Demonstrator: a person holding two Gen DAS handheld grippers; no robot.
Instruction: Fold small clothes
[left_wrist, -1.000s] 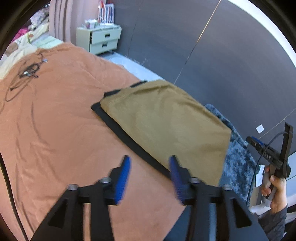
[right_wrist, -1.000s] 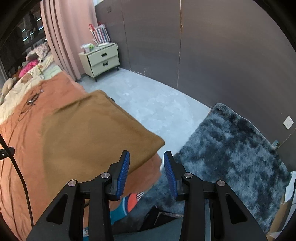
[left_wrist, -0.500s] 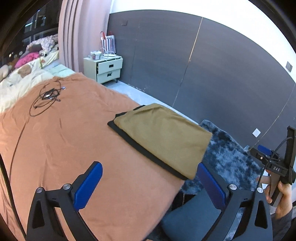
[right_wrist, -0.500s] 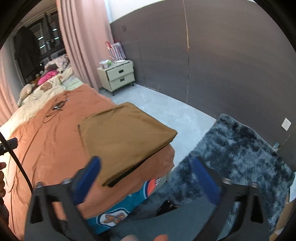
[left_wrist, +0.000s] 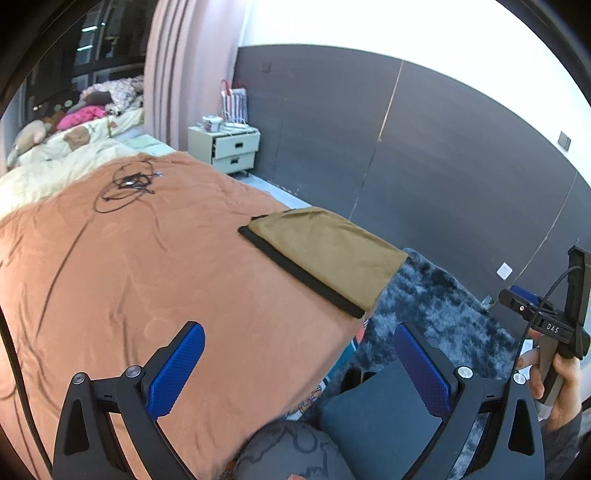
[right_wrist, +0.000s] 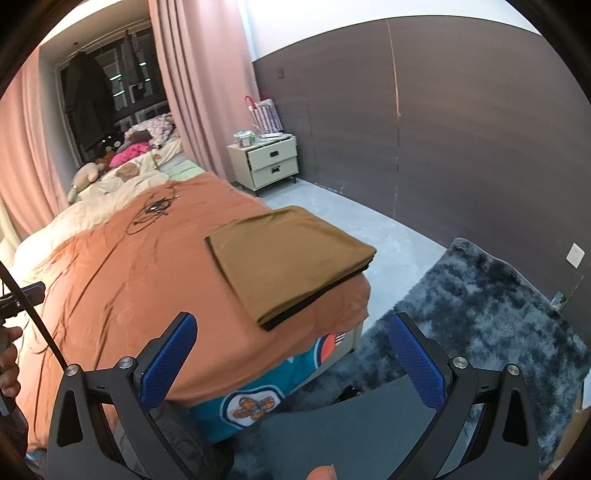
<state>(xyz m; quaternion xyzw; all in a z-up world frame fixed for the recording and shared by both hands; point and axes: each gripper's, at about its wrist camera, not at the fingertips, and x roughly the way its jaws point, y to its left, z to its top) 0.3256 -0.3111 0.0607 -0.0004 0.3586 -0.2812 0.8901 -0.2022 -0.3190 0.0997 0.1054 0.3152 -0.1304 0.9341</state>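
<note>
**Folded cloth lies ahead, both grippers released**

Already squared into a flat rectangle, the tan cloth sits on a black garment whose edge shows along its near side, and the pair rests at the corner of the bed, with one end reaching the mattress edge above the rug. Its long axis runs diagonally away from both cameras, from the bed's foot corner toward the nightstand.

From the right gripper the stack lies straight ahead and a little up, centred between the spread blue pads. From the left gripper it lies ahead and off to the right. So the right hand looks the nearer and better lined up, though fisheye distortion makes that hard to judge firmly. Both sets of jaws are wide apart, empty, and well clear of the fabric.

The fold looks finished, so any next reach would go forward to the near short edge. A tangled cable lies farther up the bed, well apart from the stack.
</note>
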